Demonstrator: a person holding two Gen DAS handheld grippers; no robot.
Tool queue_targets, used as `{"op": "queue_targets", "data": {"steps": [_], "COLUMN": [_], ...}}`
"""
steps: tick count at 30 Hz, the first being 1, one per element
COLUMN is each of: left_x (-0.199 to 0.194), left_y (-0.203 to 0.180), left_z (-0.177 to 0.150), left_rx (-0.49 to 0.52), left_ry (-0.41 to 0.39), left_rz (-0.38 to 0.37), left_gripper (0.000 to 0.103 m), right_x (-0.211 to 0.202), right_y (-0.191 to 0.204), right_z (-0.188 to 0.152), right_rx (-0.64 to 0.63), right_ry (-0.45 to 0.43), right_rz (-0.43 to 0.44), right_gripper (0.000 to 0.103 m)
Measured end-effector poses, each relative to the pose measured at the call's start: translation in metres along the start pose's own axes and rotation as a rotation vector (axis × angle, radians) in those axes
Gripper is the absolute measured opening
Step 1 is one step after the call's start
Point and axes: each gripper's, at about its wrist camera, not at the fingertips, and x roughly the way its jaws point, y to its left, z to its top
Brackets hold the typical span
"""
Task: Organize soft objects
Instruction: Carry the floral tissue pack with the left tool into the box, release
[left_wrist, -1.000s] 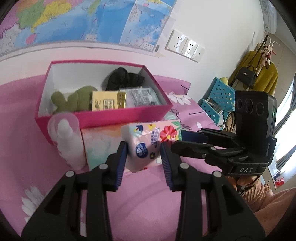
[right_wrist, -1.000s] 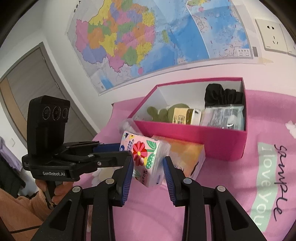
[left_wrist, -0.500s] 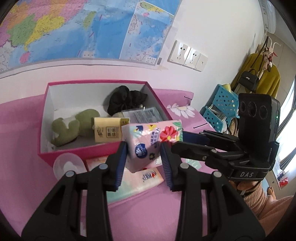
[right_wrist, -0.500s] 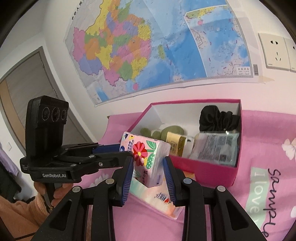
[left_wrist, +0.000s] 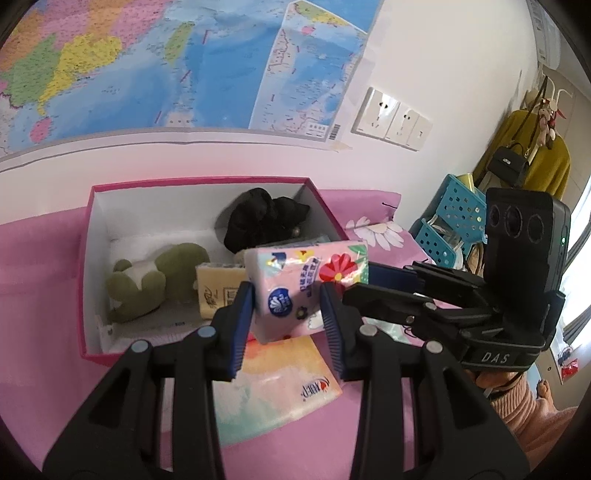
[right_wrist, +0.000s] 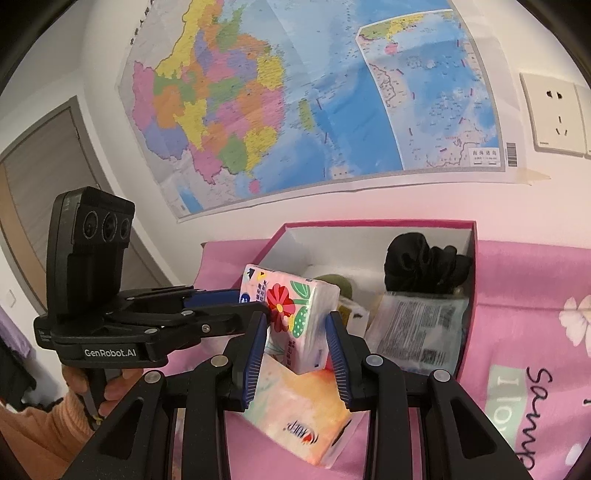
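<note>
over pink box (left_wrist: 207, 258): floral tissue pack (left_wrist: 306, 288) tilted, long axis spanning both tongs.

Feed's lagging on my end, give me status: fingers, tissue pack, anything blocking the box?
Left gripper and right gripper both shut on floral tissue pack. Pack above pink box front edge. Yellow packet and wipes pack crowd the front.

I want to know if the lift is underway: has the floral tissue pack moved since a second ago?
Yes. The floral tissue pack, gripped by both claws, has risen from in front of the pink box wall to above its front edge.
</note>
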Motion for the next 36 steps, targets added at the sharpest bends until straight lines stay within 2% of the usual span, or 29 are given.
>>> {"op": "queue_targets", "data": {"steps": [21, 36], "left_x": [0.023, 0.052], "left_y": [0.006, 0.023], "left_z": [0.034, 0.06], "left_rx": [-0.002, -0.063], "left_ry": [0.026, 0.093], "left_rz": [0.045, 0.084], "left_gripper": [0.039, 0.039], "right_x": [0.02, 0.043], "right_y": [-0.023, -0.042], "right_z": [0.025, 0.039], "right_rx": [0.016, 0.051], "right_ry": [-0.007, 0.007], "right_rz": [-0.02, -0.044], "right_gripper": [0.034, 0.034]}}
